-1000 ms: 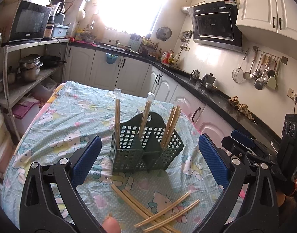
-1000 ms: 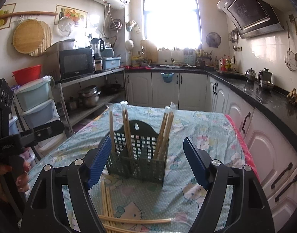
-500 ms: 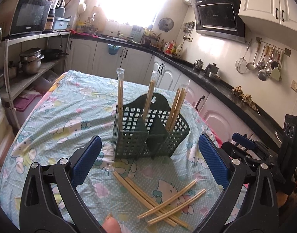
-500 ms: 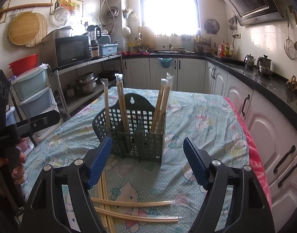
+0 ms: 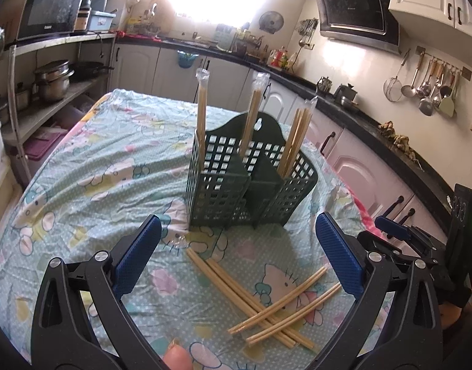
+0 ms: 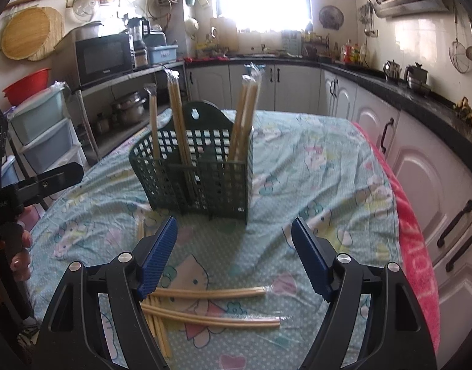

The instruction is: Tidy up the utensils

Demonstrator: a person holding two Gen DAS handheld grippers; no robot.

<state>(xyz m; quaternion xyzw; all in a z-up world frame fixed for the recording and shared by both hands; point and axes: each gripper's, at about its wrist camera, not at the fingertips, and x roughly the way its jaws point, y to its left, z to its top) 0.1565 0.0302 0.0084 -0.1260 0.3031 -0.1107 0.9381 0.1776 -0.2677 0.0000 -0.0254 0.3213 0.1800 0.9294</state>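
A dark green slotted utensil basket (image 5: 248, 182) (image 6: 199, 175) stands on the table with wrapped chopstick pairs (image 5: 297, 135) (image 6: 245, 117) upright in its compartments. Several loose wrapped chopsticks (image 5: 266, 293) (image 6: 211, 305) lie crossed on the cloth in front of it. My left gripper (image 5: 236, 256) hangs open above those loose chopsticks, with nothing between its blue pads. My right gripper (image 6: 233, 256) is also open and empty, above the same pile from the other side. The right gripper's blue tip (image 5: 390, 228) shows at the right of the left wrist view.
A cartoon-print cloth (image 5: 97, 160) (image 6: 313, 160) covers the table. White cabinets and a black counter (image 6: 421, 108) run close along the table's right side. A metal shelf with pots (image 5: 51, 77) stands to the left. A person's hand (image 6: 18, 246) grips the left tool's handle.
Both grippers have sunk toward the table and tilted downward, so the basket and loose chopsticks sit higher and fuller in both views. The jaws kept their width.
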